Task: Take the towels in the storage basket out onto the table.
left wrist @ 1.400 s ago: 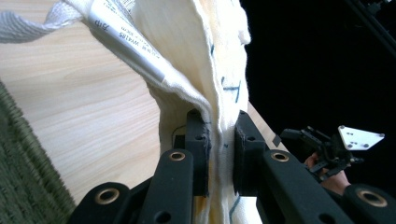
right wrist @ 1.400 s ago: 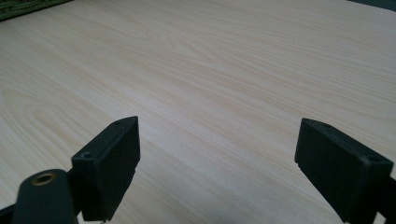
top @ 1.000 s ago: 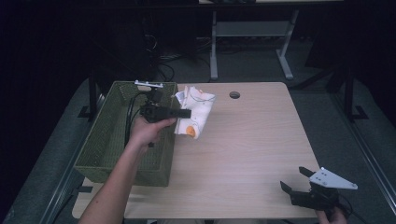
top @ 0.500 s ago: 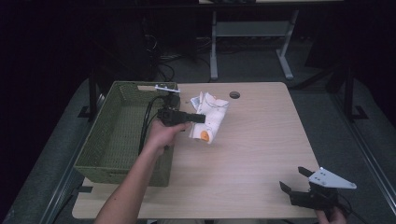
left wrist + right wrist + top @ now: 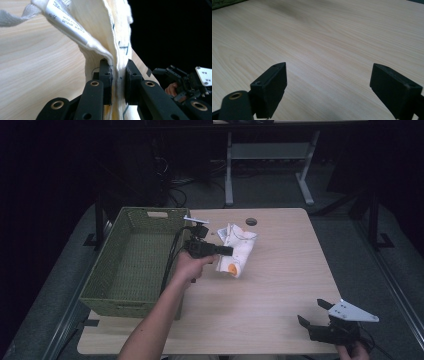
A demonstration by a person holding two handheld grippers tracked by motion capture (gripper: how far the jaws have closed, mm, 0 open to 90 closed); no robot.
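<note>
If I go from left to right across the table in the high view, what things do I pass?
Green basket → left hand-held gripper → white cloth → right hand-held gripper.

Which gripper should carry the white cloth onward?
Probably the left gripper: its jaws are shut on the white cloth with an orange patch. The right gripper sits open at the table's near edge.

Left gripper (image 5: 227, 251): you hold it at frame centre, clamped on the white cloth (image 5: 237, 250).
Basket (image 5: 131, 296): green, left of the cloth on the desk (image 5: 280, 270).
Right gripper (image 5: 312, 314): lower right, jaws apart.
</note>
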